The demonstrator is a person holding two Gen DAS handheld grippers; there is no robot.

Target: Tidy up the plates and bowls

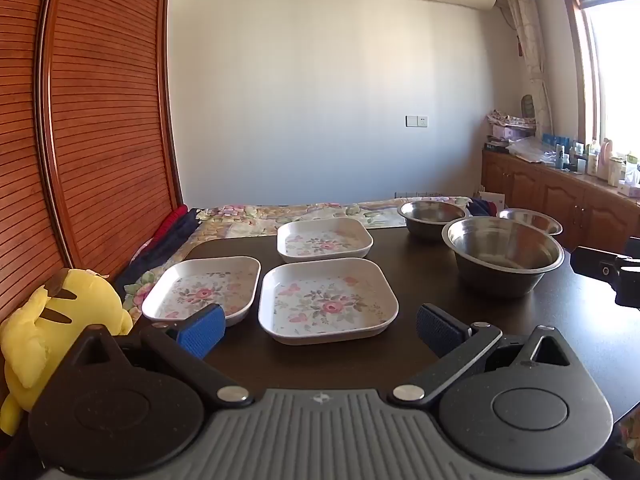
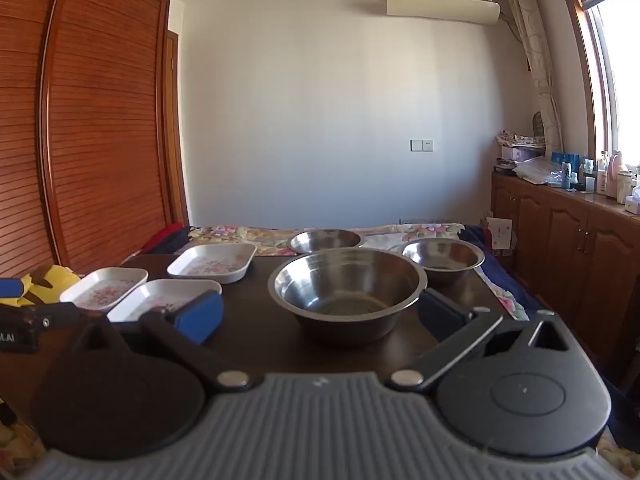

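While both my tongs hang spread wide with nothing between their blue pads, the dark table (image 1: 420,280) ahead carries six pieces.

Item: three square white plates, rounded corners, raised rims, pink rose print. Nearest plate (image 1: 328,302) lies straight ahead of my left gripper (image 1: 320,330), flat, upright. Second plate (image 1: 202,290) sits just behind my left pad (image 1: 200,330), its rim partly hidden by it. Third plate (image 1: 324,239) lies beyond the nearest one. Each is slightly wider than deep as seen, the long side running across my fingers; all three sit apart.

Item: three round steel bowls, mouths up, no long axis. Large bowl (image 2: 346,286) stands squarely ahead of my right gripper (image 2: 320,314), between its fingers' lines. Small bowl (image 2: 443,258) lies beyond and to the right; another small bowl (image 2: 325,240) lies directly behind the large one.

Item: yellow plush toy (image 1: 60,328), left of my left tongs, off the table.
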